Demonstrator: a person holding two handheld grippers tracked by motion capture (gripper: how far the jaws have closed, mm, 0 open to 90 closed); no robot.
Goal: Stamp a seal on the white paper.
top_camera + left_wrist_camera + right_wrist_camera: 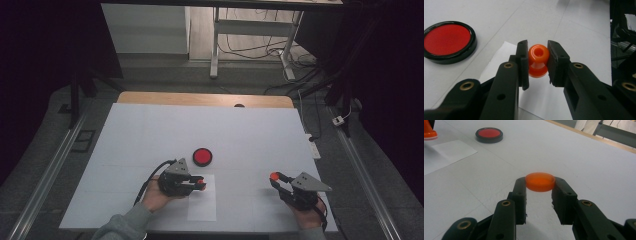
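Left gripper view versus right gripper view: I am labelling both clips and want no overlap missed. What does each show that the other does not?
The left gripper view alone shows the left gripper with its fingers shut on an orange stamp, seen from above with the hole in its knob.

The right gripper view alone shows the right gripper shut on an orange cap, and the table's wooden far edge.

Both show the red ink pad in its black case, the white paper sheet and the white table.
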